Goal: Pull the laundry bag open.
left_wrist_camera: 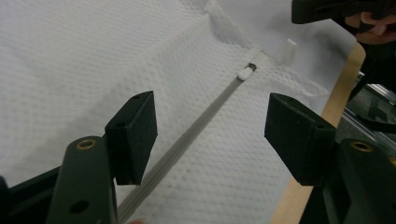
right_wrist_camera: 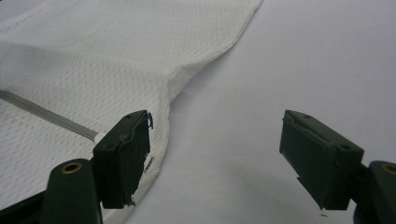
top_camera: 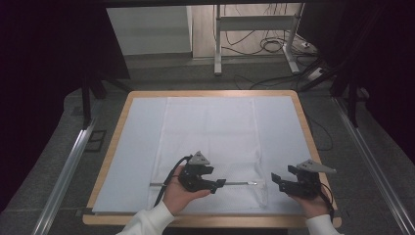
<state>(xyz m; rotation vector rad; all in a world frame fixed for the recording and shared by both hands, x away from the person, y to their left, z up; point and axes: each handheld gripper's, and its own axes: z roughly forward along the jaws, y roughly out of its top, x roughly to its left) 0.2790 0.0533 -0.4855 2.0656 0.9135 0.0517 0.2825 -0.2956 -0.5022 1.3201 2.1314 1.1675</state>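
A: Item one, nearest us: left gripper (top_camera: 219, 184), held in the left hand (top_camera: 178, 195) at the near edge. State?

B: Jaws spread, nothing between the pads. In the left gripper view we see both pads standing apart over the mesh, with the zip (left_wrist_camera: 187, 142) running up between them.

A: Item two: right gripper (top_camera: 275, 180).

B: Also spread and empty. It sits just off the bag's right edge, over bare mat (right_wrist_camera: 289, 60); in the right gripper view its one jaw overlaps the hem, and we cannot tell whether it touches.

A: Item three, the thing itself.

B: Mesh bag (top_camera: 210, 132), white, lying flat on the mat, long axis running away from us. The zip crosses it near the close end, left to right. The slider (left_wrist_camera: 245, 72) lies at the right end of the zip, ahead of the left gripper along that line.

A: The deciding relation?

B: We judge the slider sits between the two grippers, nearer the right one, while the left points straight down the zip toward it.

A: Obstructions?

B: None on the mat. Beyond the table (top_camera: 128, 100): desk legs (top_camera: 218, 44) and loose cables (top_camera: 266, 46) on the floor, well apart.
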